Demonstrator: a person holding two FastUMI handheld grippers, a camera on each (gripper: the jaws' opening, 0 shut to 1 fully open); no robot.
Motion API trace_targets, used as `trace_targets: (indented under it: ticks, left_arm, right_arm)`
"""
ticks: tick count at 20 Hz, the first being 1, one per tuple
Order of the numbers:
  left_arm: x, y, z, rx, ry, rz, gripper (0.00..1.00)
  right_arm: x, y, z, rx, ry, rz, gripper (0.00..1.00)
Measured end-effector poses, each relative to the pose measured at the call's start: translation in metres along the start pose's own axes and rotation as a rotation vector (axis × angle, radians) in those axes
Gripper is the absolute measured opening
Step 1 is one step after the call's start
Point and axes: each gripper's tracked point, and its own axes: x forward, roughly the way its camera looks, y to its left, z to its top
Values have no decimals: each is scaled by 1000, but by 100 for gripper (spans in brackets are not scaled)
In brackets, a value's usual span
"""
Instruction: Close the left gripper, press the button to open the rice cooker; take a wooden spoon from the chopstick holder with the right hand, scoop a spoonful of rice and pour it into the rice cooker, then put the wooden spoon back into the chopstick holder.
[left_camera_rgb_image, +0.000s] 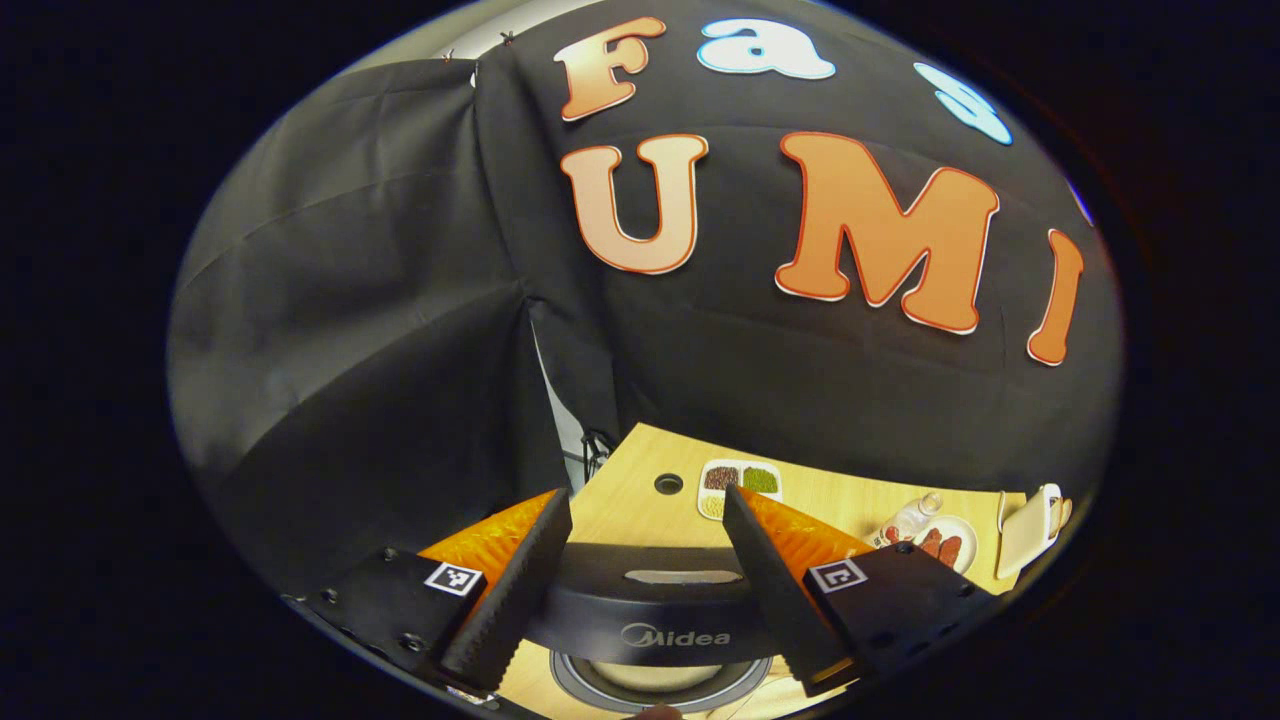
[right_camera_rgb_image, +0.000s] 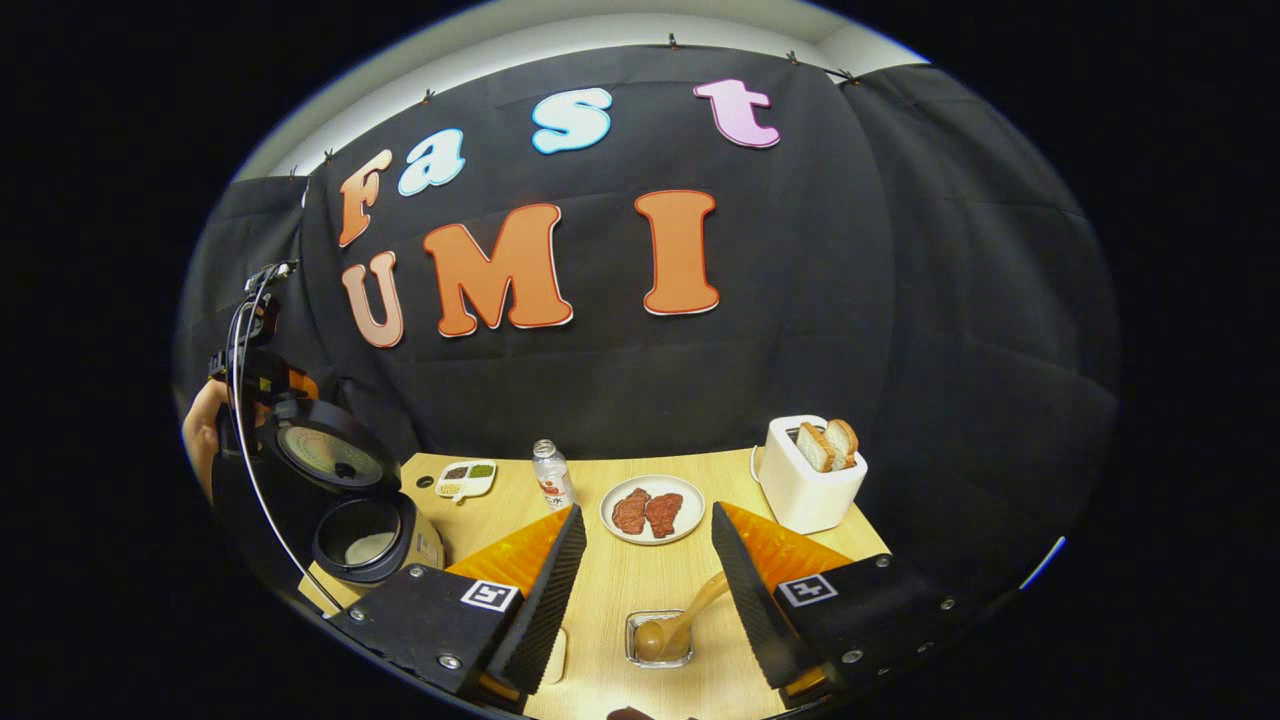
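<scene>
Rice cooker (right_camera_rgb_image: 365, 510) lid up, wooden spoon (right_camera_rgb_image: 680, 620) in holder (right_camera_rgb_image: 660, 640)

Between the right gripper's (right_camera_rgb_image: 640, 590) fingers, a spoon (right_camera_rgb_image: 678, 622) lies in a holder (right_camera_rgb_image: 659, 640); plate (right_camera_rgb_image: 652, 508) beyond, toaster (right_camera_rgb_image: 812, 473) right, cooker (right_camera_rgb_image: 365, 520) far left.

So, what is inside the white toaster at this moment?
Two slices of toast stand up out of the slots of the toaster, side by side. Their lower parts are hidden inside the body, so how deep they sit cannot be seen.
</scene>
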Motion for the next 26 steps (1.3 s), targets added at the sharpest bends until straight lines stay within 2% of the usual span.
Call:
trace_targets:
  ticks: [4,7,11,12,16,18,20,22,26]
  left_arm:
    - [-21,-11,-97,30,233,-12,99]
    - [-32,-18,-149,20,330,-49,99]
    - [-26,-15,-212,13,484,-62,99]
    - [-23,-14,-205,18,451,-61,99]
    - [-22,-22,-209,29,450,-69,97]
    - [-18,-24,-207,39,404,-71,100]
    - [-15,-28,-203,61,329,-74,99]
    - [-24,-36,-195,51,249,-118,99]
    - [-69,-55,-128,104,-74,-202,98]
  right_arm:
    - [-1,26,-11,-19,19,45,80]
    - [-2,36,-21,-33,41,57,80]
    - [-5,42,-29,-35,50,72,79]
    - [-6,43,-29,-36,50,74,80]
    - [-11,40,-28,-35,44,79,79]
    - [-14,39,-28,-19,36,82,79]
    - [-17,37,-25,-12,25,81,79]
    - [-21,35,-17,-18,1,71,79]
    - [-33,43,9,-37,-83,59,79]
